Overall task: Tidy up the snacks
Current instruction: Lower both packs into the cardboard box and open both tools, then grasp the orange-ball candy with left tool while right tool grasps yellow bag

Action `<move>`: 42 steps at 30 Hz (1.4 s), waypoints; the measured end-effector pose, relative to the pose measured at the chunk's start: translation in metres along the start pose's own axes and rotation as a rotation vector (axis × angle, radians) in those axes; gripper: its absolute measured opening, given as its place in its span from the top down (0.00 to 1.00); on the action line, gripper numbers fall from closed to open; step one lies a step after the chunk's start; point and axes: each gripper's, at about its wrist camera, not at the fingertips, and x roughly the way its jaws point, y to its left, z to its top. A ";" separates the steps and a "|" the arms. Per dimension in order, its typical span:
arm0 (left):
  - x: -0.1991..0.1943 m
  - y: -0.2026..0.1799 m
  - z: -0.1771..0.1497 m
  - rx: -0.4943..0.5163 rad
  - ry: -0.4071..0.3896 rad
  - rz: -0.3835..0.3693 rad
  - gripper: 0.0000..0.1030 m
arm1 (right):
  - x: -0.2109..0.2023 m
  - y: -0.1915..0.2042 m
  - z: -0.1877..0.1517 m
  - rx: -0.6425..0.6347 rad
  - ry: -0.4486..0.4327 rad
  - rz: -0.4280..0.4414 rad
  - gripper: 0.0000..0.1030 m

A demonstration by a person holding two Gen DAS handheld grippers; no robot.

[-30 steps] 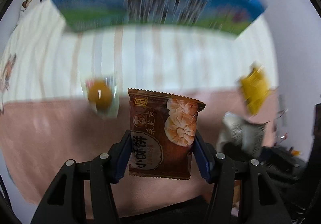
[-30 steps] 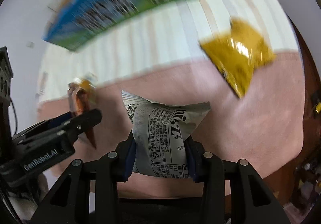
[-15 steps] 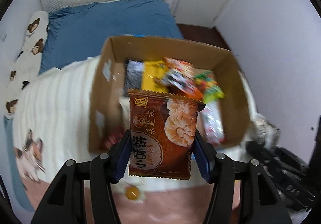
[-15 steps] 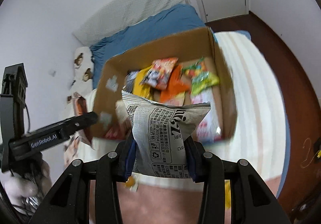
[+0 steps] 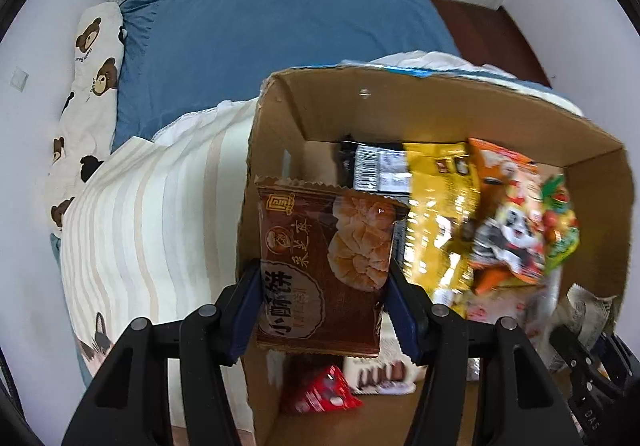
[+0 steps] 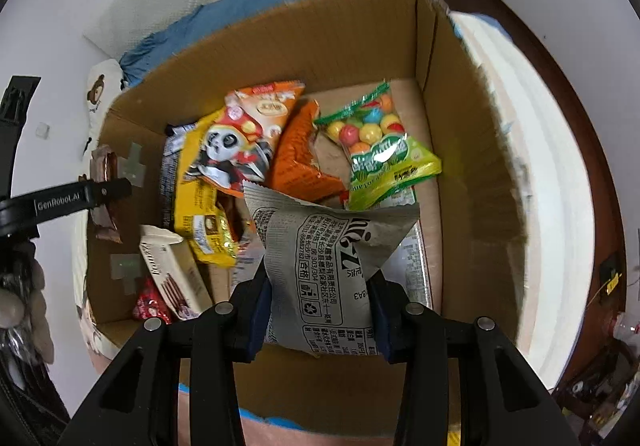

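**A:** What's in your left tongs (image 5: pixel 324 286)?

**Me:** In the left view they're clamped on the sides of a brown pack (image 5: pixel 324 266). I grip it low so it hangs upright, with the print facing the camera. It hangs over the box (image 5: pixel 276 134), right at its left wall. The box sits on the bed (image 5: pixel 248 14), on a striped blanket (image 5: pixel 152 214).

**A:** Why there?

**Me:** The near left corner looks emptiest: only a red pack (image 5: pixel 324 394) and a white one (image 5: pixel 380 374) lie below. My guess is a drop there won't pile up.

**A:** And the right?

**Me:** In the right view my right tongs (image 6: pixel 320 302) pinch a grey pack (image 6: pixel 324 266) by its sides, jaws narrow. It hangs above the box's near middle. Past it lie a panda pack (image 6: pixel 236 146), an orange one (image 6: pixel 298 158) and green candy (image 6: pixel 380 154). The left tongs show at the left wall.
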 end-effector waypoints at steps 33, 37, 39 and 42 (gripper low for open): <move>-0.084 -0.015 -0.106 0.015 -0.313 -0.077 0.09 | -0.080 0.021 -0.042 -0.123 -0.193 -0.099 0.10; -0.101 -0.015 -0.129 -0.004 -0.361 -0.072 0.09 | -0.105 0.027 -0.060 -0.152 -0.248 -0.103 0.10; -0.112 -0.015 -0.141 -0.003 -0.392 -0.071 0.09 | -0.118 0.030 -0.069 -0.159 -0.272 -0.098 0.10; -0.129 -0.016 -0.158 0.001 -0.437 -0.061 0.09 | -0.135 0.035 -0.083 -0.177 -0.309 -0.092 0.10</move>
